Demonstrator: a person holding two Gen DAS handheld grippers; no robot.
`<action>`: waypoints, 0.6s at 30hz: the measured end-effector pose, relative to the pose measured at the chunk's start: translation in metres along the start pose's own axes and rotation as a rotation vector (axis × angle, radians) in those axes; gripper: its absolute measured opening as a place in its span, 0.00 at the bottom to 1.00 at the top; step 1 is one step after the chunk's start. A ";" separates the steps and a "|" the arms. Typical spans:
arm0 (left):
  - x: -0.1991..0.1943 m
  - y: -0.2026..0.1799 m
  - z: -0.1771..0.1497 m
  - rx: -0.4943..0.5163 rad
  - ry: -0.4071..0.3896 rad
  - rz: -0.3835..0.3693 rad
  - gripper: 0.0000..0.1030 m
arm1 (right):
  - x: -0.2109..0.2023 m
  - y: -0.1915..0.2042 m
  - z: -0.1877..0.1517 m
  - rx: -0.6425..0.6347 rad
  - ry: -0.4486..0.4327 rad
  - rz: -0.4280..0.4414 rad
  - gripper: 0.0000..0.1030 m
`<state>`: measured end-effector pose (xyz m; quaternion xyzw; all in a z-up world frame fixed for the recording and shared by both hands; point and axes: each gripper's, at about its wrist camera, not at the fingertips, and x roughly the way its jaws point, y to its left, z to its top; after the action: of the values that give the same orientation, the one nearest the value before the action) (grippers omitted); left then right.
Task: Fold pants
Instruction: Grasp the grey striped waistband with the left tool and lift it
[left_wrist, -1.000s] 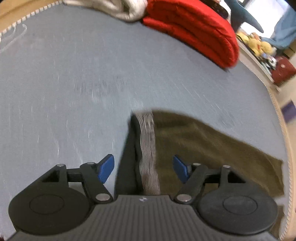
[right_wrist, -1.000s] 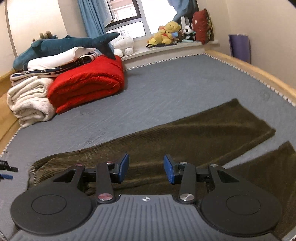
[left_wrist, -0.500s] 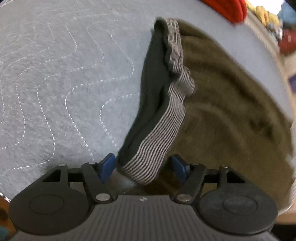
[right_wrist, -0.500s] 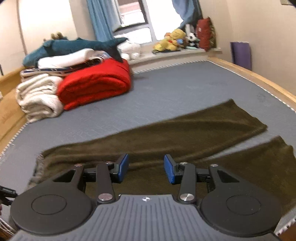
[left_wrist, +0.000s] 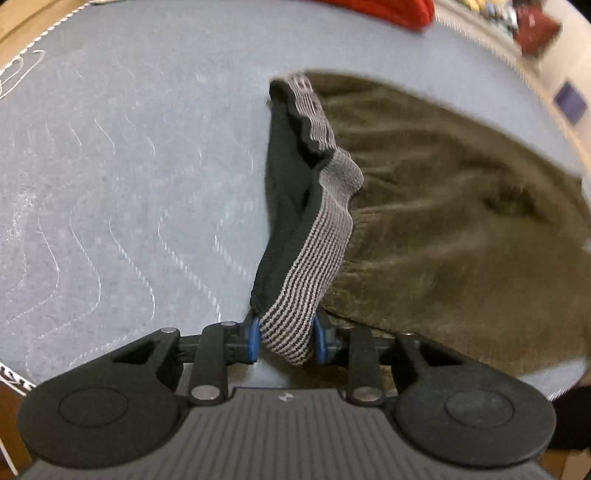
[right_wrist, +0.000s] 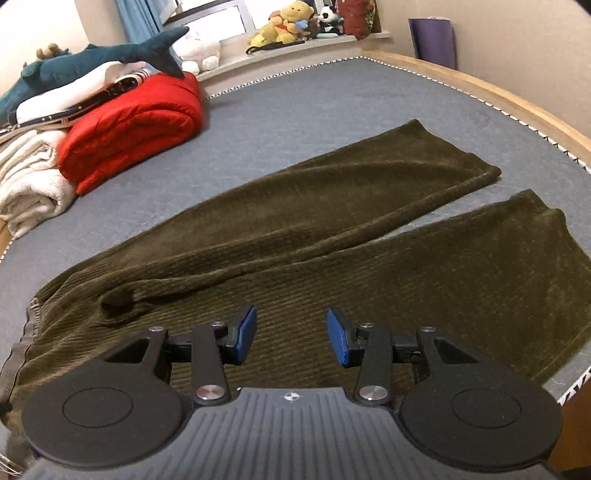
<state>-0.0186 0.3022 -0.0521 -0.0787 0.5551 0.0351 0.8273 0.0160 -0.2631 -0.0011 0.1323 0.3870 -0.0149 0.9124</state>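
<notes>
- Your left tool (left_wrist: 284, 338) is clamping the striped waistband (left_wrist: 314, 251) of the pants (right_wrist: 332, 258); the pants are lying spread on the bed (right_wrist: 295, 107), legs reaching toward its far right edge.
- Your right tool (right_wrist: 290, 336) is hovering with its pads apart, gripping nothing, over the near leg.
- You are pinching only a narrow bunch of elastic, so it may be slipping out once you start pulling.
- You are lifting one waist corner alone; the fabric is likely dragging and wrinkling instead of folding cleanly.
- A bump near the crotch (right_wrist: 118, 299) could be getting trapped in the fold.
- Compared with a second ago, your left pads are now closing on the waistband, which is rising off the bed.
</notes>
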 end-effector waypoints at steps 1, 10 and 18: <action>0.003 -0.004 -0.001 0.032 0.016 0.019 0.33 | 0.002 0.001 -0.001 -0.002 0.006 0.000 0.43; -0.034 -0.052 0.007 0.187 -0.219 0.099 0.56 | 0.028 0.008 -0.017 -0.082 0.152 -0.022 0.43; 0.025 -0.095 -0.013 0.441 0.081 0.070 0.58 | 0.066 0.007 -0.053 -0.148 0.394 -0.072 0.43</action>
<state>-0.0070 0.2060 -0.0713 0.1221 0.5846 -0.0617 0.7997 0.0255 -0.2375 -0.0815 0.0514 0.5626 0.0069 0.8251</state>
